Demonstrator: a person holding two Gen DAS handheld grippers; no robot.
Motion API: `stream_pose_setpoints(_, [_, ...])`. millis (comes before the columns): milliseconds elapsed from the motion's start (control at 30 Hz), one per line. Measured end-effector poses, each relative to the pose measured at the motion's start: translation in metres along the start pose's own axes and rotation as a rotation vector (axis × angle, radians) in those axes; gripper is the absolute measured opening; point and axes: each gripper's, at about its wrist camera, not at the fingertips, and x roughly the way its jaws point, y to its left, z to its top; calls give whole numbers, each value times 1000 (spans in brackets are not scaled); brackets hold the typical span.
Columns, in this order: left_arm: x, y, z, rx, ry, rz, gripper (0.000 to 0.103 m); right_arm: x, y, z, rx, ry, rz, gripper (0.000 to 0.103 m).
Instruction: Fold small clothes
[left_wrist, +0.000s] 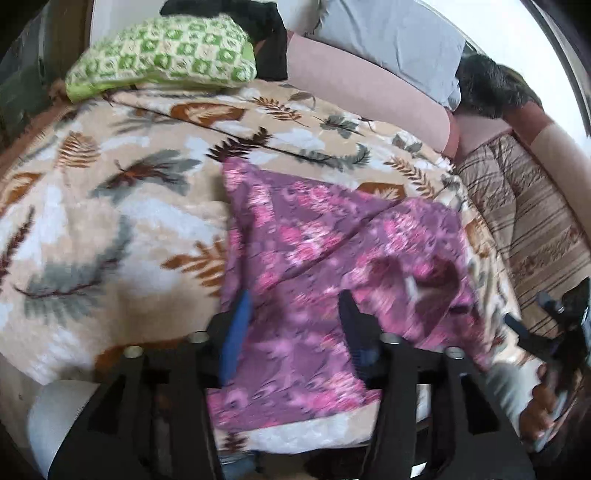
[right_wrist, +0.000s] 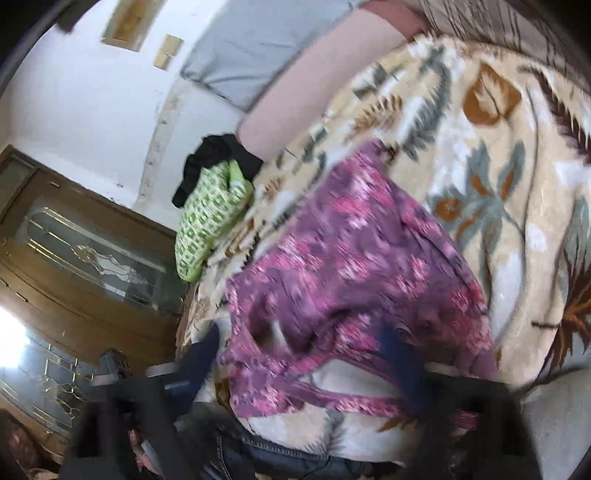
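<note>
A small purple garment with pink flowers (left_wrist: 314, 258) lies spread and a little rumpled on a leaf-patterned blanket (left_wrist: 110, 203). My left gripper (left_wrist: 293, 332) stands over its near edge; the fingers are apart, the cloth lies between them, and neither pad presses on it. In the right wrist view the same garment (right_wrist: 351, 258) lies on the blanket (right_wrist: 498, 166). My right gripper (right_wrist: 299, 362) is wide open at the neck end, its blue fingers (right_wrist: 199, 362) on either side of the cloth. Both views are blurred.
A folded green-and-white cloth (left_wrist: 162, 59) and a black cloth (left_wrist: 266, 33) sit at the blanket's far corner. A pink bolster (left_wrist: 369, 85) and a grey pillow (left_wrist: 388, 29) line the far side. A striped sheet (left_wrist: 528, 221) lies to the right. A wooden glass-door cabinet (right_wrist: 74, 251) stands beyond the bed.
</note>
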Motion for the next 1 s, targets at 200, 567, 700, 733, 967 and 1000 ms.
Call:
stream_pose_setpoints(200, [67, -19, 6, -5, 143, 26, 60, 81, 33, 18, -190, 67, -232, 86])
stream_pose_setpoints(567, [58, 20, -29, -135, 257, -33, 60, 67, -27, -23, -10, 196, -113, 68])
stream_pose_setpoints(700, [50, 6, -25, -141, 216, -109, 60, 48, -22, -10, 11, 108, -63, 73])
stream_pose_setpoints(733, [54, 7, -24, -175, 220, -108, 62, 48, -27, -10, 30, 103, -80, 74])
stream_pose_setpoints(967, [88, 2, -25, -296, 325, -94, 65, 65, -68, -18, 230, 170, -83, 74])
stream_pose_setpoints(1000, [92, 1, -22, -296, 323, -102, 65, 71, -69, -15, 241, 177, -91, 74])
